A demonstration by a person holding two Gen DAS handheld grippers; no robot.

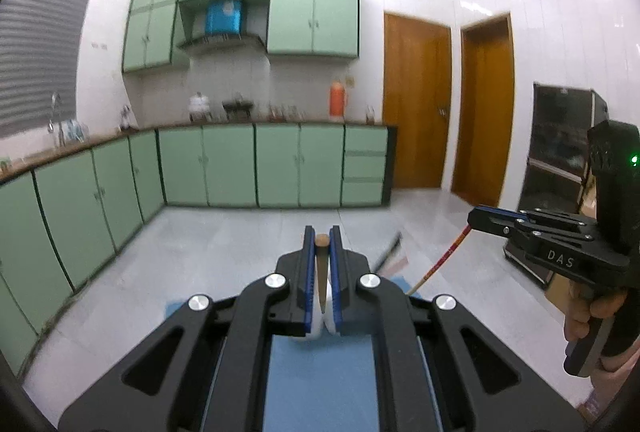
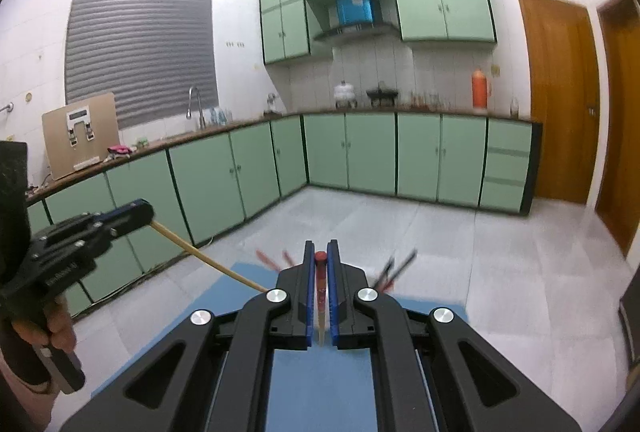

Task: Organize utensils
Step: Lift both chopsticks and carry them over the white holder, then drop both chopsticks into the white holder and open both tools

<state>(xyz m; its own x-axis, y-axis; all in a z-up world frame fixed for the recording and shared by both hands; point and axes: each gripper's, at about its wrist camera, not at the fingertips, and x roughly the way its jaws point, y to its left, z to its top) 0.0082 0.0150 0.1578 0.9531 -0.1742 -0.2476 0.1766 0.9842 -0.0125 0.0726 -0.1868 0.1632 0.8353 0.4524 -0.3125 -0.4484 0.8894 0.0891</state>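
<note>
My left gripper [image 1: 321, 238] is shut on a plain wooden chopstick [image 1: 321, 272] that points down toward a white object [image 1: 320, 324] just under the jaws. It also shows in the right wrist view [image 2: 138, 213], with the wooden chopstick [image 2: 208, 262] slanting down from it. My right gripper [image 2: 321, 252] is shut on a red-topped chopstick [image 2: 321, 284]. It shows in the left wrist view [image 1: 478, 218], with the red patterned chopstick [image 1: 440, 260] hanging from it. Both are held above a blue mat [image 2: 320, 388]. More chopsticks, red [image 2: 268, 259] and dark [image 2: 398, 266], lie blurred at the mat's far edge.
Green kitchen cabinets [image 2: 352, 152] with a counter run along the far and left walls. Brown doors [image 1: 416, 104] stand at the right. A dark cabinet [image 1: 560, 152] stands at the far right. Pale tiled floor [image 2: 480, 252] lies beyond the mat.
</note>
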